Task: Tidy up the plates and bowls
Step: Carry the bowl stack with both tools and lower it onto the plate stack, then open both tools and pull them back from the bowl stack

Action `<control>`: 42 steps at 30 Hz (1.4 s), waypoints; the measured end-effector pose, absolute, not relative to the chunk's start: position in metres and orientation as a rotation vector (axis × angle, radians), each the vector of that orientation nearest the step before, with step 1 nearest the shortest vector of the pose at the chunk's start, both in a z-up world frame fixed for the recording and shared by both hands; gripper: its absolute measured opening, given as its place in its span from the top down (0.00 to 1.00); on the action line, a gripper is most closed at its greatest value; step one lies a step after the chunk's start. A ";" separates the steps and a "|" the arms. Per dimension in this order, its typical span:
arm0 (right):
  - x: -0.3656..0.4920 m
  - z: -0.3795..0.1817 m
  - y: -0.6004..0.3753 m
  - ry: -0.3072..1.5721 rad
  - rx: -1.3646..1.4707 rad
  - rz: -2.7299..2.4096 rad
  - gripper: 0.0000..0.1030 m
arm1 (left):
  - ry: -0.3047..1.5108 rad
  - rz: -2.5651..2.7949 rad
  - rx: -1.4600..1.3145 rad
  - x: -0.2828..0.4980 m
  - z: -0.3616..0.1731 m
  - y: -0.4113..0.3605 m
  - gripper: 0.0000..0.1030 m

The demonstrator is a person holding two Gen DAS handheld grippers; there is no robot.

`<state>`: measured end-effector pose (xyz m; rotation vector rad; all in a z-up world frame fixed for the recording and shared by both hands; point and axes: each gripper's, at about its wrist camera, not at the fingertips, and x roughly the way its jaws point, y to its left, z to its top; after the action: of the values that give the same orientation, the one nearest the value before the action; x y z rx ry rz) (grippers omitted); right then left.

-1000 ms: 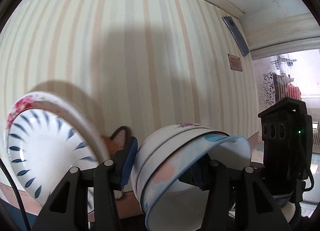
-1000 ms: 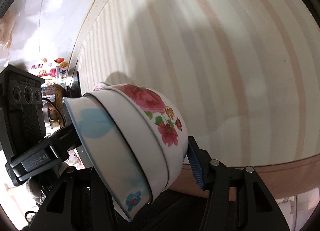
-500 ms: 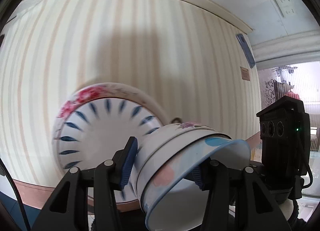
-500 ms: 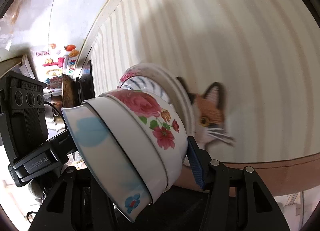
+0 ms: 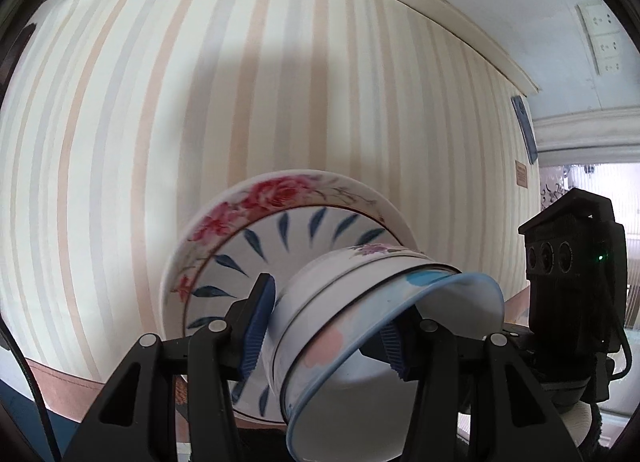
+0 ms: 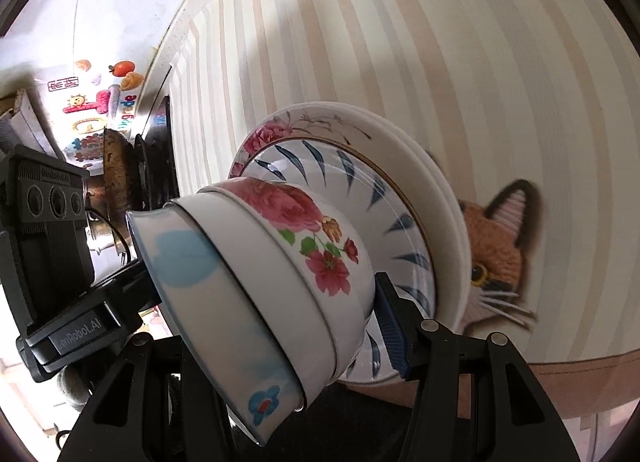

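Both wrist fisheyes sit very close behind their own fingers, facing the striped wall [image 5: 200, 122] from opposite sides (each seeing the other rig); shared: nested bowls [image 6: 280, 274], stacked plates [image 5: 280, 222].

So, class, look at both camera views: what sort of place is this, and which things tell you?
Probably a home dining or kitchen area. A striped tablecloth with a cat patch carries stacked plates, nested floral bowls are being carried, and cartoon stickers decorate a wall.
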<state>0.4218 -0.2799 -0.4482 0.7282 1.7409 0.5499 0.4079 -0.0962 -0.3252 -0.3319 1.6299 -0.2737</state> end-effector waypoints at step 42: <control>0.414 -0.352 -0.259 1.532 0.306 0.416 0.12 | 1.415 -0.127 -0.106 0.386 -0.272 -0.068 0.16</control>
<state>0.4137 -0.2589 -0.3518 0.3063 1.5322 0.4156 0.3856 -0.0678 -0.2723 -0.1057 1.4148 -0.1269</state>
